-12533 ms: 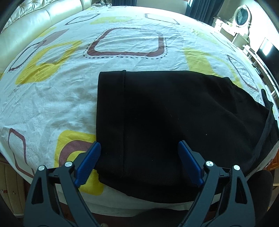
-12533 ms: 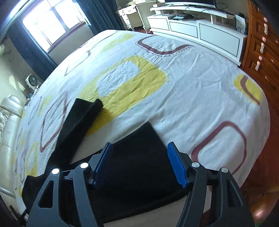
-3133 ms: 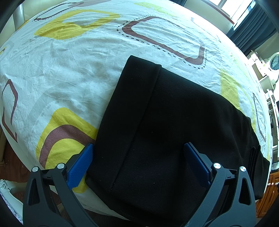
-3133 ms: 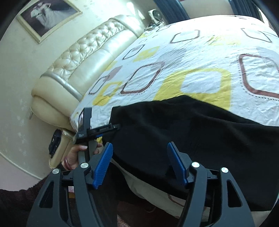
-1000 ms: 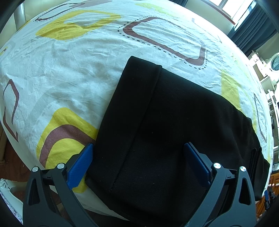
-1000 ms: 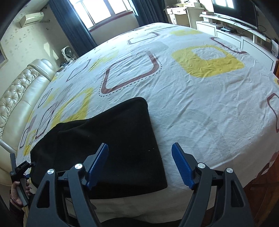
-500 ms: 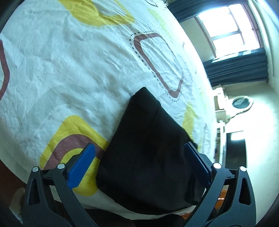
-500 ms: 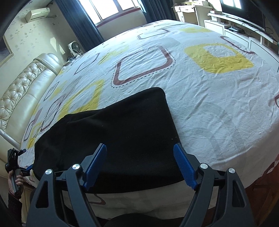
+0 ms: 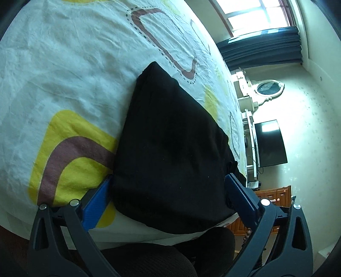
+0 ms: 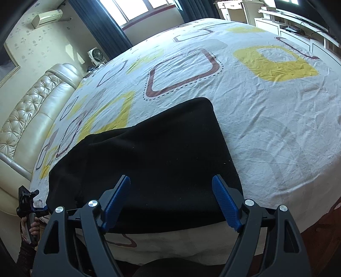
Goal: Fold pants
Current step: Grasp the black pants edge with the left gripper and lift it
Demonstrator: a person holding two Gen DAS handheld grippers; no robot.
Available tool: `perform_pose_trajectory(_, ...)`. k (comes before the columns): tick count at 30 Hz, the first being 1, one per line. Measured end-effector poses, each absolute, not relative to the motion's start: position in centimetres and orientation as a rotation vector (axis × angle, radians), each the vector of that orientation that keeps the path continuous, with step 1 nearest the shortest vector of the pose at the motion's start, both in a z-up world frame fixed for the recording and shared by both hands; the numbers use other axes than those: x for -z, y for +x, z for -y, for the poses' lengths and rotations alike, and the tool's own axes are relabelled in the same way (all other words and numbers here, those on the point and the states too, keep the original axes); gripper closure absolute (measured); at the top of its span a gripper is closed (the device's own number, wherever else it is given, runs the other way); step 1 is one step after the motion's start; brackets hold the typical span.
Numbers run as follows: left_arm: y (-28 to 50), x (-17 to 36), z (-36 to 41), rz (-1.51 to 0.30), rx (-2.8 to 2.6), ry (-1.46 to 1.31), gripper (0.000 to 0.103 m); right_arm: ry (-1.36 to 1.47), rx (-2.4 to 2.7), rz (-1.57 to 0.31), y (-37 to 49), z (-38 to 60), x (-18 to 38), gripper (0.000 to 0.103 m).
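Pants (image 10: pixel 157 162) lie folded into a black rectangle near the bed (image 10: pixel 266 110) edge; both tongs, left (image 9: pixel 168 198) and right (image 10: pixel 170 202), hover wide open, holding nothing, apparently positioned for another fold.

- A home bedroom: a large bed (image 10: pixel 266 110) under a sheet patterned with yellow and brown squares.
- Tufted cream headboard (image 10: pixel 27 119) at 9 o'clock in the right wrist view.
- Dark curtains (image 10: pixel 102 25) and a window (image 10: pixel 136 6) at 12.
- TV (image 9: pixel 269 143) and oval mirror (image 9: pixel 269 88) at 3 in the left wrist view.
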State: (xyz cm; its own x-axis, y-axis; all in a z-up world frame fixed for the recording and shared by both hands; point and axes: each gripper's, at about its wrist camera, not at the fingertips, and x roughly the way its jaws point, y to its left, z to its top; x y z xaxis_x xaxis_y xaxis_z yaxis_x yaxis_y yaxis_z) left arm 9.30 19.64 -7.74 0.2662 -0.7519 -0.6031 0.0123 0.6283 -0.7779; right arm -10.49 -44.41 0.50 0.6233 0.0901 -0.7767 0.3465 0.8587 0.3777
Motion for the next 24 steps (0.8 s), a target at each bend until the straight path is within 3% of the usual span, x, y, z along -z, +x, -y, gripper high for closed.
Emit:
perform_pose_trajectory(5, 9.0, 8.3, -20.7, -1.176, 0.574, -0.870, 0.003, 0.535, 0.147, -0.901, -10.4, 44.2, -0.3, 0.025)
perform_pose_trajectory(7, 9.0, 8.0, -20.4, -1.181, 0.547, -0.821, 0.018, 0.532, 0.145, -0.905, -10.3, 44.1, -0.2, 0.024)
perform_pose_trajectory(9, 9.0, 8.0, -20.1, -1.212, 0.486, -0.729, 0.049, 0.536, 0.143, -0.904, -10.3, 44.2, -0.2, 0.024)
perform_pose_trajectory(12, 9.1, 8.5, -20.7, -1.236, 0.442, -0.738, 0.067, 0.543, 0.139, -0.904, -10.4, 44.3, -0.2, 0.024)
perform_pose_trajectory(22, 9.1, 5.1, -20.7, -1.100, 0.591, -0.866, 0.080, 0.547, 0.138, -0.896, -10.5, 44.4, -0.4, 0.024)
perform_pose_trajectory(24, 8.9, 3.8, -20.1, -1.049, 0.652, -0.894, 0.092, 0.550, 0.141, -0.891, -10.6, 44.4, -0.4, 0.024)
